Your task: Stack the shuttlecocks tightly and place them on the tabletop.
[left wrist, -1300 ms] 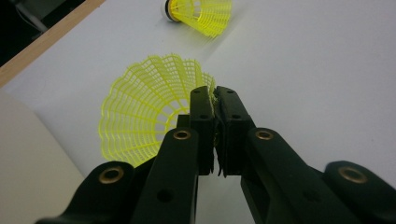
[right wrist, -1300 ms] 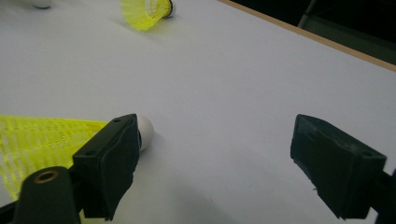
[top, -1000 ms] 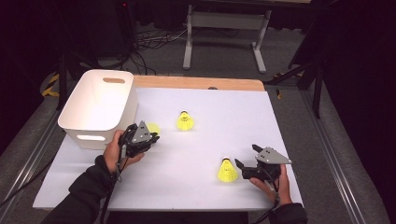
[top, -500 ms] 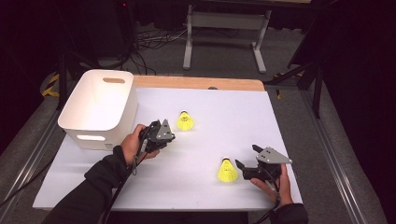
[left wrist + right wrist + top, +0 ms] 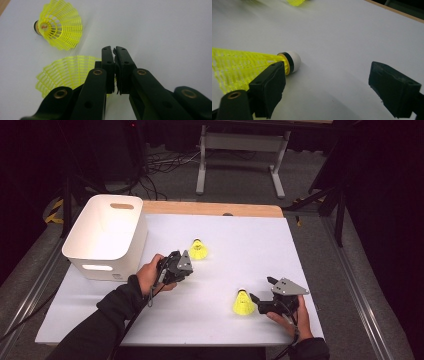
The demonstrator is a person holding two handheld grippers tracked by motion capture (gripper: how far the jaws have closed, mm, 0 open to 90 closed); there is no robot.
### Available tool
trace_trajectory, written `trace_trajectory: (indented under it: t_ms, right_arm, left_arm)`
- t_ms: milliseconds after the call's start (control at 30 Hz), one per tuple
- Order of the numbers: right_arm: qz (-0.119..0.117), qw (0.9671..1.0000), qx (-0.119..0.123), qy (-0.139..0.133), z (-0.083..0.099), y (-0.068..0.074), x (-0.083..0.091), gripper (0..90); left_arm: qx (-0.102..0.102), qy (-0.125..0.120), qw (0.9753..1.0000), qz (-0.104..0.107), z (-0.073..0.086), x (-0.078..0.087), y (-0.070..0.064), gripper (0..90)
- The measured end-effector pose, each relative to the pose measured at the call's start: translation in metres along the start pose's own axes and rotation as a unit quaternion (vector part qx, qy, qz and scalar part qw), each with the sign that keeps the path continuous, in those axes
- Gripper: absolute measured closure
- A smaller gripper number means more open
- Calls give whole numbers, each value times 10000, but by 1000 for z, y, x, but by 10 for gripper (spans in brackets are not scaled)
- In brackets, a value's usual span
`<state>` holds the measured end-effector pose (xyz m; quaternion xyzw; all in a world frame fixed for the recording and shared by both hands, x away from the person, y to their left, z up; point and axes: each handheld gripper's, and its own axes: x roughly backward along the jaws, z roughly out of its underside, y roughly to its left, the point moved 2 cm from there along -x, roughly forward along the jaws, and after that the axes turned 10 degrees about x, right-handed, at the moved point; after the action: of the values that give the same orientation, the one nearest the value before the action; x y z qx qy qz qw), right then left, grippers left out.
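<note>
Tabletop (image 5: 310, 245) first: we see a wide white surface with a strip of bare wood along its far edge. On its left side stands our largest item, a white bin (image 5: 106, 237) with a handle slot in its far wall. Just right of the bin, our left hand (image 5: 150, 276) holds the left gripper (image 5: 184, 268); in the left gripper view its jaws are pressed together, and a yellow mesh skirt (image 5: 67, 72) lies partly hidden behind them, so we cannot tell whether they pinch it. A yellow shuttlecock (image 5: 58, 23) lies on its side just beyond the tips, near the table's middle (image 5: 198, 249). Near the front right, the right gripper (image 5: 261, 292) has its jaws spread wide, holding nothing. Another yellow shuttlecock (image 5: 242, 302) lies touching its left jaw, white cork tip (image 5: 293, 61) pointing away from the hand.
</note>
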<state>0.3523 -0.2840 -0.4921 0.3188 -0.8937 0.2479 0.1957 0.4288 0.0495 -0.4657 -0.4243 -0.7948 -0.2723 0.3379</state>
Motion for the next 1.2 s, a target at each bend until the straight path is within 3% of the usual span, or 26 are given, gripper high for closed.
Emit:
trace_trajectory:
  t_ms: [233, 433, 633, 833, 1000, 1200]
  right_arm:
    - [-198, 9997, -137, 11, 3, -2, -2, 148]
    - [-192, 9996, -182, -20, 3, -3, -1, 148]
    - [-146, 9996, -214, -138, 2, -5, 2, 148]
    - [-131, 9996, -214, -132, 2, -5, 3, 148]
    - [-141, 9996, -225, -140, 3, -6, 3, 151]
    - [-130, 9995, -247, -161, 3, -7, 4, 152]
  left_arm:
    - [34, 20, 10000, 80, -4, -3, 0, 824]
    - [73, 24, 9999, 65, -4, -3, 1, 810]
    - [147, -167, 9997, 55, -5, 4, 4, 748]
    - [224, -283, 9992, -159, -8, 10, 10, 683]
    - [312, -545, 9979, -148, -14, 18, 14, 634]
    - [465, -564, 9967, -362, -13, 20, 22, 594]
